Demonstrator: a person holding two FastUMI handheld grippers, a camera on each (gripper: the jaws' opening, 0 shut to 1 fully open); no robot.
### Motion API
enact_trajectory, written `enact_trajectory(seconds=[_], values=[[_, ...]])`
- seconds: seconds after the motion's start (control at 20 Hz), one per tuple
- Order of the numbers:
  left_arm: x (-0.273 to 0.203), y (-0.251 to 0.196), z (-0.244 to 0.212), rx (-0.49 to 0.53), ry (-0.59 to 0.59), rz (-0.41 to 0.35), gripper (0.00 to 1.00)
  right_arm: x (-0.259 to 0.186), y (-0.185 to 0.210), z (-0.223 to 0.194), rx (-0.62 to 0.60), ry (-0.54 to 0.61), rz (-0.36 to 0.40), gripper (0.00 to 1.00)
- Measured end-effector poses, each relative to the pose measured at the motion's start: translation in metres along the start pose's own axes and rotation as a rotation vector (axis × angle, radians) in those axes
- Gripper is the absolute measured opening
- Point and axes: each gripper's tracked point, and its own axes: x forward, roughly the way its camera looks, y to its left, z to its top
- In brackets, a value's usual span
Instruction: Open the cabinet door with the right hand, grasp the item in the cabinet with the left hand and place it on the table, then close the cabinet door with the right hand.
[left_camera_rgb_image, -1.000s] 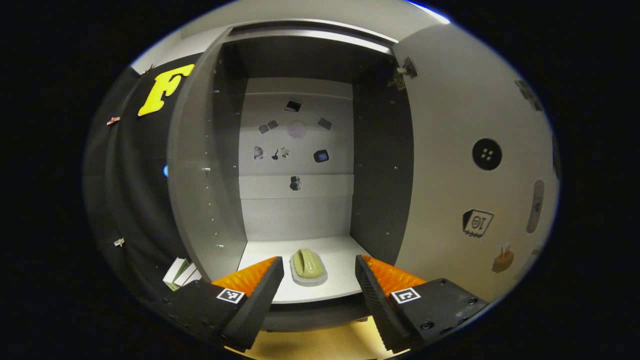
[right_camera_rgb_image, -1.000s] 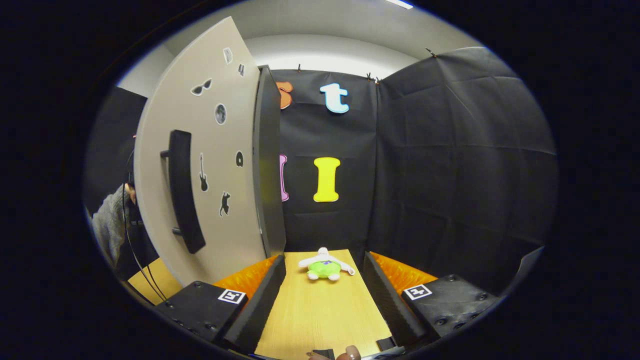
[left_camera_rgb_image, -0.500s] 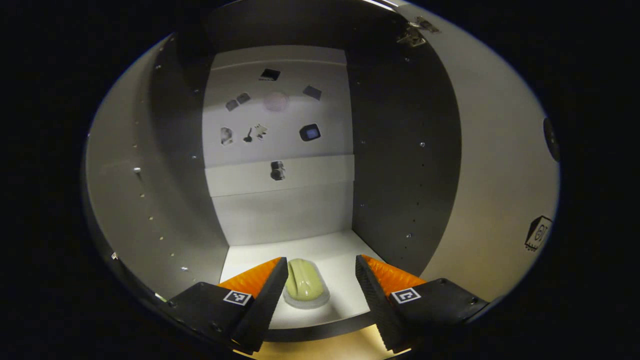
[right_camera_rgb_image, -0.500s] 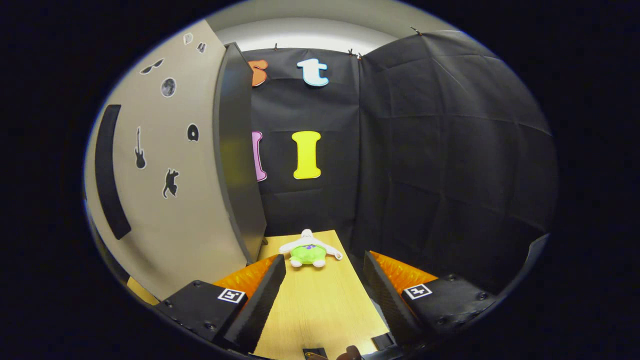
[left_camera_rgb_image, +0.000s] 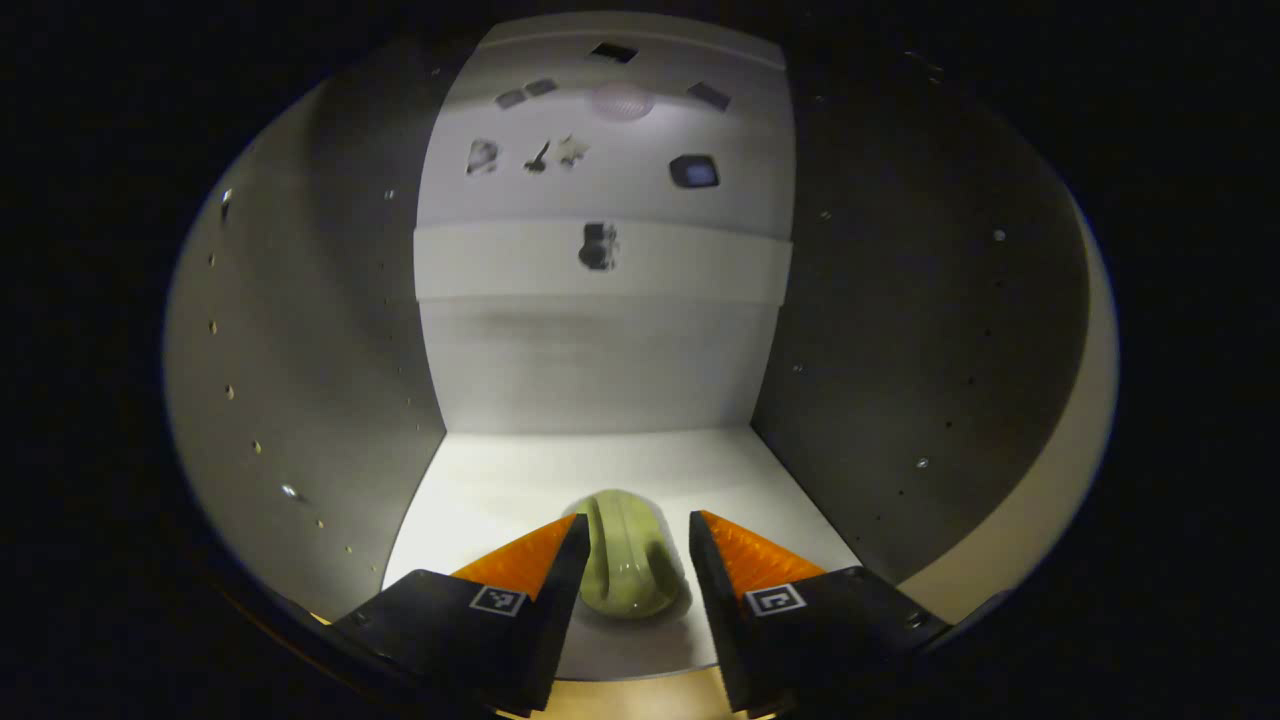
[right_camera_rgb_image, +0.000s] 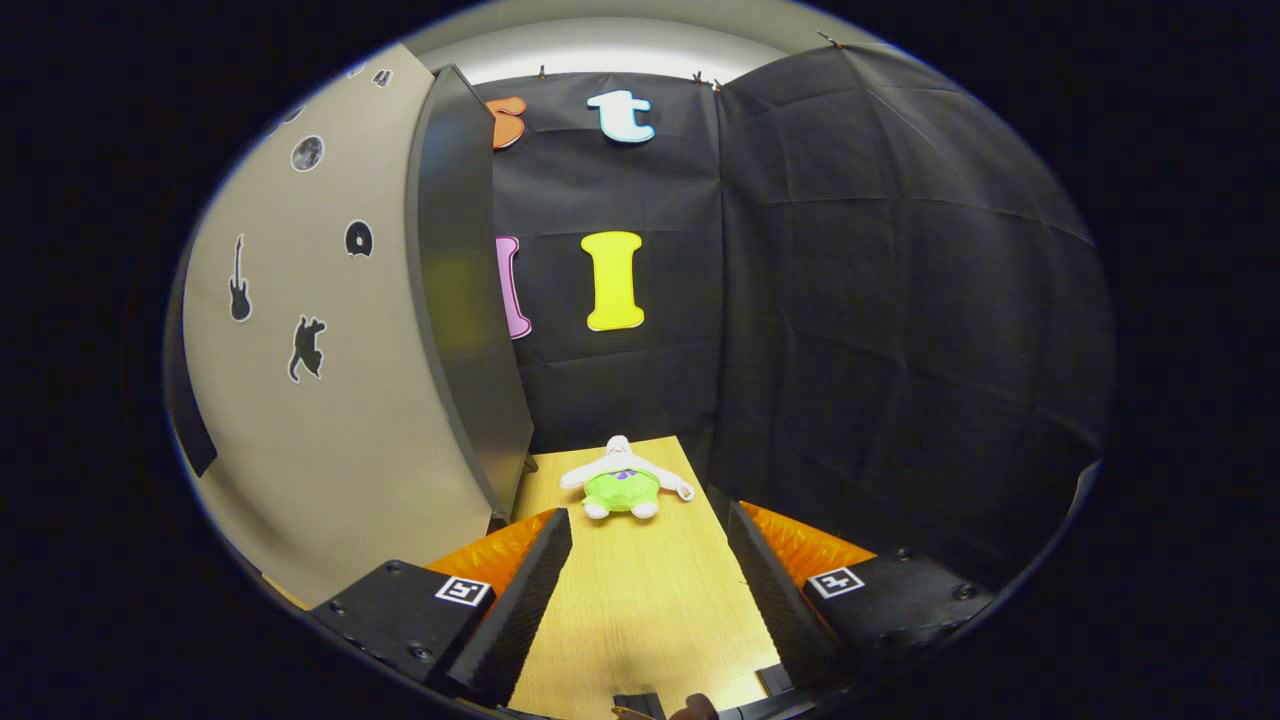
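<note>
The fingers of the left gripper stood apart inside the cabinet, one on each side of the green item. We could not tell from the left gripper view whether either finger touched it; a thin gap seemed to remain on both sides, so we took the gripper as open and holding nothing. The item, a rounded pale-green thing with ridges along its length, lay on what looked like a pale base on the white cabinet floor, near the front edge. To the left rose the grey side wall with its rows of small holes. Straight ahead was the back panel, with several small stickers high on it. To the right stood the darker side wall, and past it a strip of the pale door.

In the right gripper view we saw the open cabinet door at the left, swung out, its pale face carrying dark stickers, among them a guitar and a cat. Just beside its dark edge began the wooden worktop. A small plush toy, white with a green body, lay on the worktop farther off. The right gripper hung above the worktop with its fingers spread wide and nothing between them.
</note>
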Motion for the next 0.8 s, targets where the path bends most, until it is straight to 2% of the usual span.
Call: enact_trajectory(seconds=[0.05,0.3,0.5,0.65,0.8], values=[[0.007,0.002,-0.003,-0.002,0.011,0.009,0.61,0.003,-0.001,-0.001,0.001,0.006,-0.003,0.99],[0.024,0.008,-0.014,0.029,0.056,0.043,0.59,0.008,0.002,-0.008,-0.02,0.026,-0.007,0.99],[0.026,0.014,-0.013,0.051,0.054,0.077,0.31,0.011,0.003,-0.013,-0.016,0.039,-0.01,0.99],[0.022,0.016,-0.015,0.056,0.064,0.093,0.24,0.008,0.005,-0.012,-0.011,0.034,-0.011,0.99],[0.012,0.017,-0.017,0.035,0.07,0.112,0.23,0.001,0.006,-0.012,-0.011,0.031,-0.009,0.99]])
